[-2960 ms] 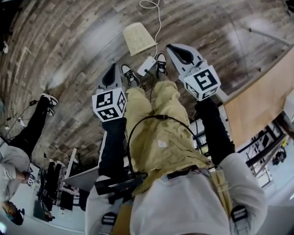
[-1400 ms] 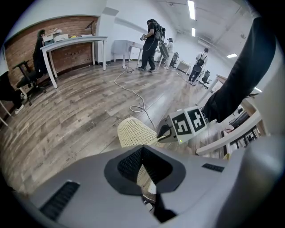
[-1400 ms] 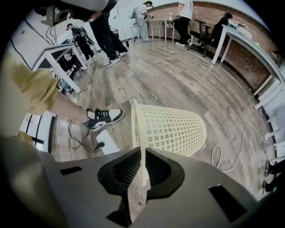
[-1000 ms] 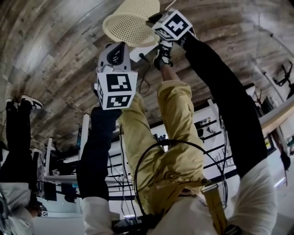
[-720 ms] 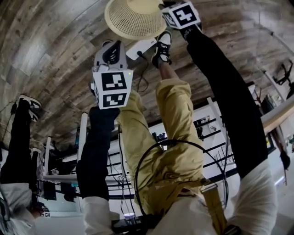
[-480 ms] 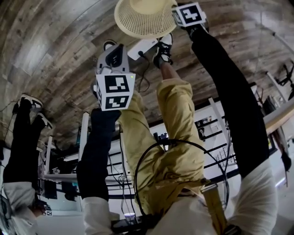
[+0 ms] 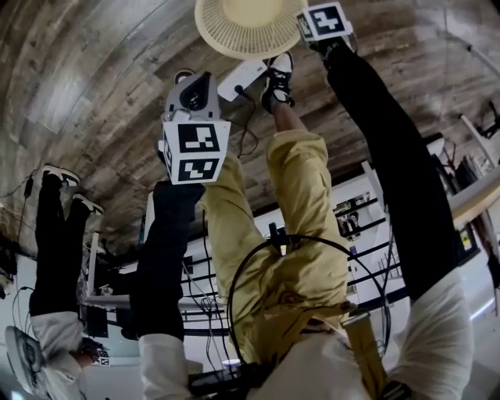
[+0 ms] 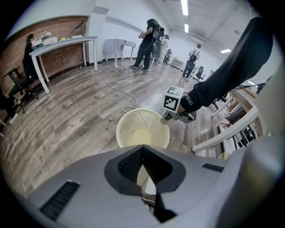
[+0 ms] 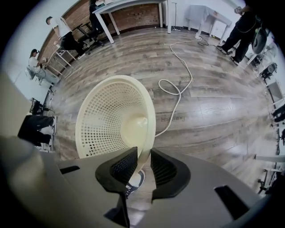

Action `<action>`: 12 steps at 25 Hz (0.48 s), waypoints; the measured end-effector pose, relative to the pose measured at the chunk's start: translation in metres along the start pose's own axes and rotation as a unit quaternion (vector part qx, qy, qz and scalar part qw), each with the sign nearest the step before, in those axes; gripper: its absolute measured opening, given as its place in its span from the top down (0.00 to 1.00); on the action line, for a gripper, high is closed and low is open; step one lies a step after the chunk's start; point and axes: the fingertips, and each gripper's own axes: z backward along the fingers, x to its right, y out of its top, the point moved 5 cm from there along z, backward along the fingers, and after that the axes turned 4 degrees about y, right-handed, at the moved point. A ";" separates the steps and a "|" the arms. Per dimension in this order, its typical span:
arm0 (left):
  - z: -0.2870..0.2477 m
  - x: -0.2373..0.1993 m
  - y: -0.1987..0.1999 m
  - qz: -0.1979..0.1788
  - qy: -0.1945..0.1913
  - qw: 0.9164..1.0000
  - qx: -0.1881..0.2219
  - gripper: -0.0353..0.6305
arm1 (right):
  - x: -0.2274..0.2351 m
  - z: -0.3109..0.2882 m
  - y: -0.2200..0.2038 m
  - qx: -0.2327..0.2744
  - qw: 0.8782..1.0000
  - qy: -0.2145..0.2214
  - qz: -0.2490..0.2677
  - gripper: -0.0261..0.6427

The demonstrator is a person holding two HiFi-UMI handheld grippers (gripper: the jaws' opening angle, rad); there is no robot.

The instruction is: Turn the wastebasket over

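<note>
The cream mesh wastebasket (image 7: 250, 23) stands on the wood floor with its mouth up, just beyond the person's feet. In the right gripper view its rim (image 9: 149, 129) runs between the jaws of my right gripper (image 9: 143, 156), which points straight down. Those jaws are opening, and a gap shows beside the rim. The head view shows that gripper (image 7: 306, 35) at the basket's right edge. My left gripper (image 7: 191, 82) hangs shut and holds nothing, short of the basket and to its left. In the left gripper view, the basket (image 8: 142, 129) and the right gripper (image 8: 167, 116) lie ahead.
A white power strip (image 7: 242, 76) with its cable lies by the person's shoes (image 7: 275, 78). A white cable (image 9: 178, 84) snakes across the floor beyond the basket. Another person stands at the left (image 7: 55, 234). A table (image 8: 62, 44) and more people (image 8: 149, 38) are farther off.
The basket swung from lying tilted with its mouth toward me to standing mouth up, and shifted right with the right gripper. The left gripper stayed put.
</note>
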 end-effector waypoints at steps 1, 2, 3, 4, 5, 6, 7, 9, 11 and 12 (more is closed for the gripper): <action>-0.001 0.002 0.003 -0.003 -0.001 1.000 0.000 0.94 | 0.001 0.000 -0.003 -0.002 1.000 0.009 -0.005 0.83; -0.002 0.005 0.006 -0.006 -0.002 1.000 0.000 0.94 | 0.002 0.000 -0.007 -0.002 1.000 0.021 -0.020 0.83; -0.003 0.006 0.009 -0.009 -0.003 1.000 0.001 0.94 | 0.003 0.000 -0.011 0.005 0.998 0.036 -0.053 0.83; -0.004 0.007 0.011 -0.011 -0.004 1.000 0.001 0.94 | 0.005 0.000 -0.013 0.021 0.993 0.056 -0.102 0.83; -0.005 0.007 0.013 -0.013 -0.005 1.000 0.001 0.94 | 0.008 0.000 -0.016 0.045 0.983 0.076 -0.162 0.83; -0.006 0.008 0.015 -0.014 -0.005 1.000 0.000 0.94 | 0.011 0.001 -0.018 0.068 0.969 0.093 -0.221 0.83; -0.006 0.008 0.017 -0.015 -0.006 1.000 0.000 0.94 | 0.014 0.002 -0.022 0.088 0.954 0.104 -0.268 0.83; -0.007 0.011 0.020 -0.017 -0.007 1.000 0.000 0.94 | 0.019 0.006 -0.028 0.114 0.934 0.112 -0.319 0.83; -0.008 0.015 0.022 -0.020 -0.009 1.000 0.002 0.94 | 0.023 0.012 -0.034 0.132 0.928 0.112 -0.330 0.83; -0.007 0.017 0.022 -0.022 -0.010 1.000 0.002 0.94 | 0.025 0.016 -0.036 0.138 0.928 0.112 -0.327 0.83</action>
